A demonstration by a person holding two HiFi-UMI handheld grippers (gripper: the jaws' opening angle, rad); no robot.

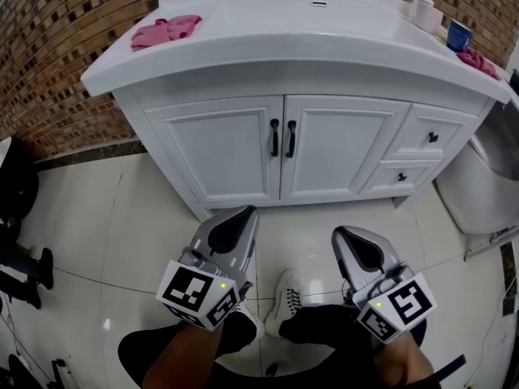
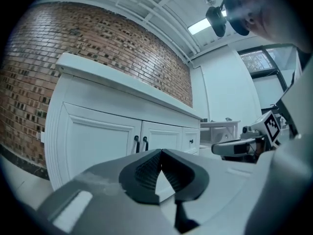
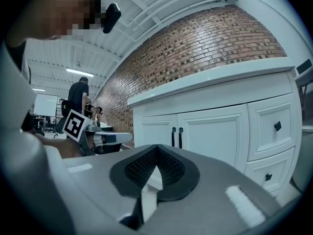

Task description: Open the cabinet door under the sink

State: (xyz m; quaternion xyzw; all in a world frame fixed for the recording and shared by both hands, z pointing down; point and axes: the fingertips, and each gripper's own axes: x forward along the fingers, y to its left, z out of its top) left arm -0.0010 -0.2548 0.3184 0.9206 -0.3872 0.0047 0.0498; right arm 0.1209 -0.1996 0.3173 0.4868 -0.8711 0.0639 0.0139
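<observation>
A white vanity cabinet (image 1: 243, 144) stands under the sink counter (image 1: 284, 31). Its two doors (image 1: 217, 148) (image 1: 340, 148) are closed, with two black vertical handles (image 1: 275, 137) (image 1: 290, 138) side by side at the middle seam. My left gripper (image 1: 242, 214) hangs below the left door, shut and empty, well short of the handles. My right gripper (image 1: 340, 233) is lower right, also shut and empty. The handles (image 2: 140, 143) show small in the left gripper view and the same handles (image 3: 176, 137) in the right gripper view, beyond the closed jaws.
Two drawers (image 1: 430, 136) (image 1: 401, 177) with black knobs sit right of the doors. A pink cloth (image 1: 165, 31) lies on the counter's left, a soap bottle (image 1: 422, 6) and blue cup (image 1: 459, 35) on its right. A toilet (image 1: 486, 177) stands at far right. A brick wall (image 1: 49, 63) runs behind. My shoes (image 1: 284, 298) are on the tiled floor.
</observation>
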